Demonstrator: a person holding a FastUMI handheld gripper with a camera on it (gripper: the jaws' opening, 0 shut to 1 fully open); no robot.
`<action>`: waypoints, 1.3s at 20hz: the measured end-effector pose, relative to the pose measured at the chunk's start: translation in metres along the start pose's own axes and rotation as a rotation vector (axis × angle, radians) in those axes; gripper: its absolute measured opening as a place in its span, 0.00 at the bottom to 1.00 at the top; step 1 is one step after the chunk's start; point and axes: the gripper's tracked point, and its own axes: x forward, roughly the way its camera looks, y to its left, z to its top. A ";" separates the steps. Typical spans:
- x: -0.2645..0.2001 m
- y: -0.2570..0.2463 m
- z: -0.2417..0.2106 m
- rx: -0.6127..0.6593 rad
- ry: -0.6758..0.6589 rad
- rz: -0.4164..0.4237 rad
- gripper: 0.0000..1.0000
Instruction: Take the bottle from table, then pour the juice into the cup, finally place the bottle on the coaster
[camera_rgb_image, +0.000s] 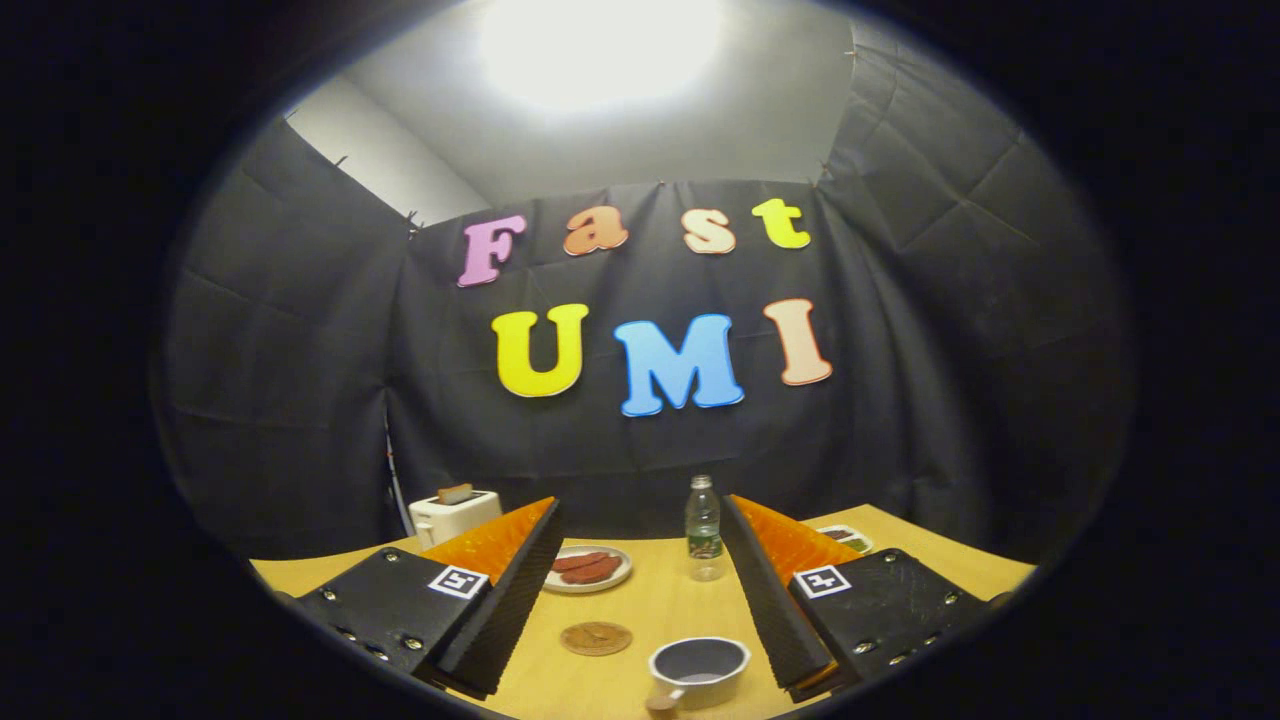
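Wooden and pale, the counter (660, 610) carries everything, and the bottle (704, 528) serves as the marker for placing the rest. Far to the left of the bottle, by the black cloth wall, sits a white toaster (455, 512) with something in its slot. Nearer the bottle on that side lies a plate (590, 568) with reddish pieces on it, and in front of that plate, closer to the camera than the bottle, rests the round brown coaster (596, 638). Just right of the coaster and well short of the bottle stands the cup (698, 670), handle turned toward the coaster. The bottle stands upright, uncapped as far as I can tell, beyond the fingers (640, 545) and nearer the right one. The fingers are spread wide and hold nothing. Right of the bottle, a second dish (846, 538) peeks past the right finger. Risks as I judge them: driving straight ahead could knock the cup, which sits between the fingers and the bottle; an off-centre closing could tip the slim bottle and spill juice.
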 end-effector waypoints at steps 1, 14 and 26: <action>0.002 0.020 -0.005 0.007 0.003 0.035 0.95; 0.009 0.157 -0.111 -0.009 0.171 0.281 0.96; 0.039 0.185 -0.214 -0.098 0.349 0.294 0.96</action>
